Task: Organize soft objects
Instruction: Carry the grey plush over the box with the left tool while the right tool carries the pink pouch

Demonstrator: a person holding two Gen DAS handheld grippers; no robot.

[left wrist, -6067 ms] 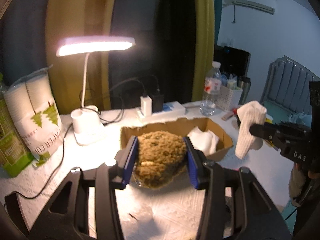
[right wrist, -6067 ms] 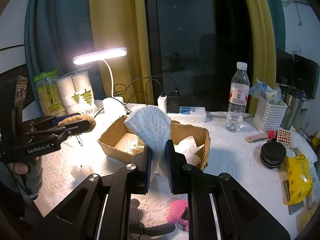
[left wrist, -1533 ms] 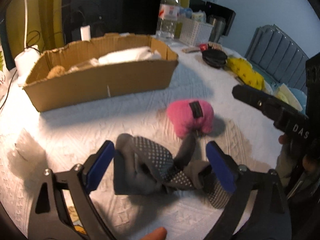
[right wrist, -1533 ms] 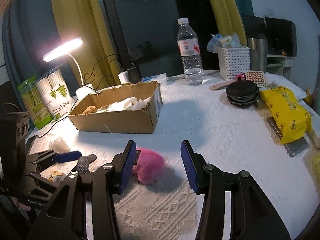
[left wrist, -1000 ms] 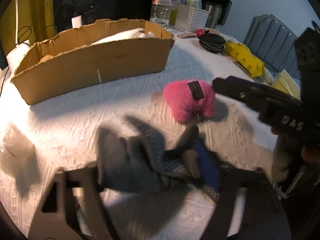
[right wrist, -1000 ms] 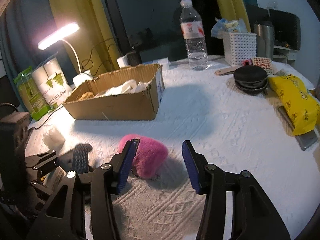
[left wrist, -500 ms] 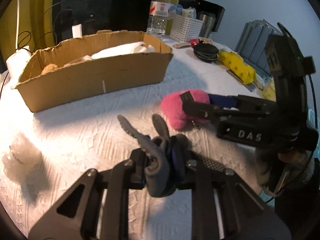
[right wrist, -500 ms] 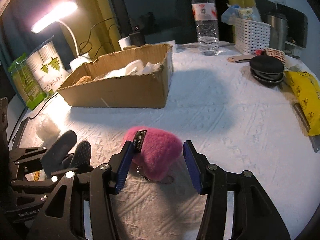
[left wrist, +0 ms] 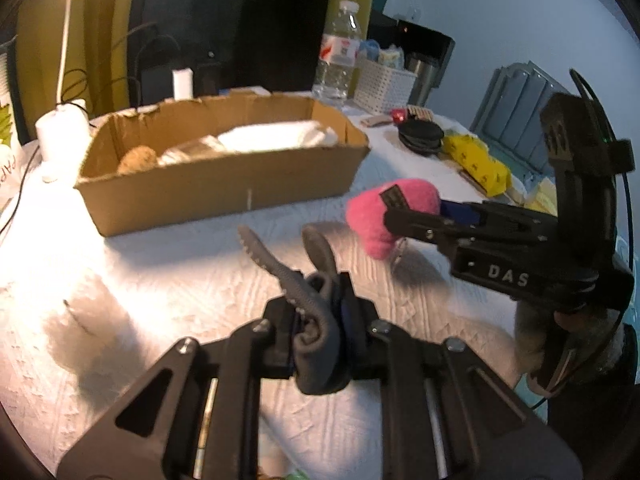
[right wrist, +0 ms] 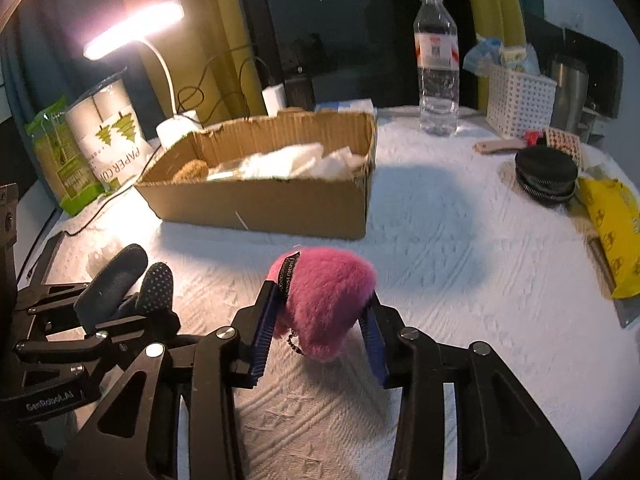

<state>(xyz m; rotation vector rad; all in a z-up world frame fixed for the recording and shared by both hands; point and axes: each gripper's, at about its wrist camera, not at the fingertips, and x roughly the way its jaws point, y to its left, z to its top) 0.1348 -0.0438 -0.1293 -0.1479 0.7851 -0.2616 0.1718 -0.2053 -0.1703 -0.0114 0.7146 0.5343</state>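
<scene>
**Both pickups under way, box next**

In front of the cardboard box (right wrist: 264, 200), the left hand-held gripper (left wrist: 320, 320) is clenched on the grey glove (left wrist: 316, 344); the right hand-held gripper (right wrist: 320, 320) is closing around the pink plush (right wrist: 324, 300). Next, I judge, both need carrying over the box's near wall.

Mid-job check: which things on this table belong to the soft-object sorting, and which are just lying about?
Part of the job:
- grey glove, pinched in the left gripper
- pink plush, right gripper closing around it
- cardboard box holding soft items

Just lying about:
- water bottle
- desk lamp
- white basket
- yellow packet
- black round case
</scene>
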